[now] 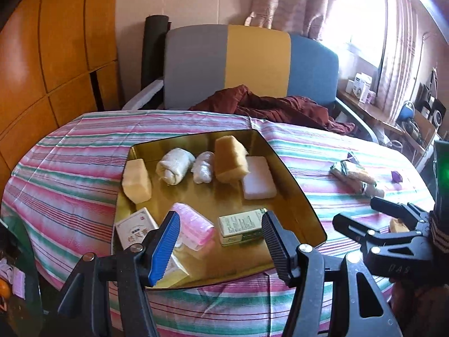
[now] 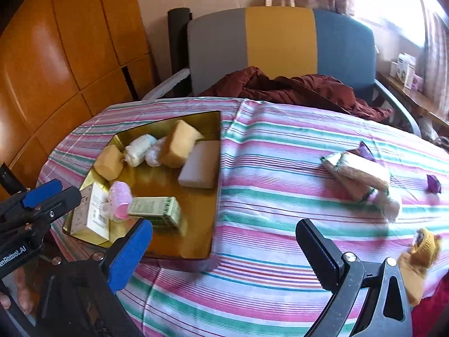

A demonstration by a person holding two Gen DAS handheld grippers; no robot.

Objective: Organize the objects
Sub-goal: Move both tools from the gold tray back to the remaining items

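Most stuff's in the tray [image 2: 216, 151] already, approx 8 pcs. Packet [image 2: 356, 179], purple bits and toy [image 2: 421, 255] left out on the cloth. My L gripper [image 1: 221, 238] and R gripper [image 2: 224, 252]: both apart, holding nothing.

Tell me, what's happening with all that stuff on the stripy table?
A person is tidying up with two grabber tools. Both are empty and open: the left gripper hangs over the gold tray, and the right gripper is above the striped cloth. The tray already holds sponges, boxes and a pink roller. A snack packet and a small yellow toy lie outside it.
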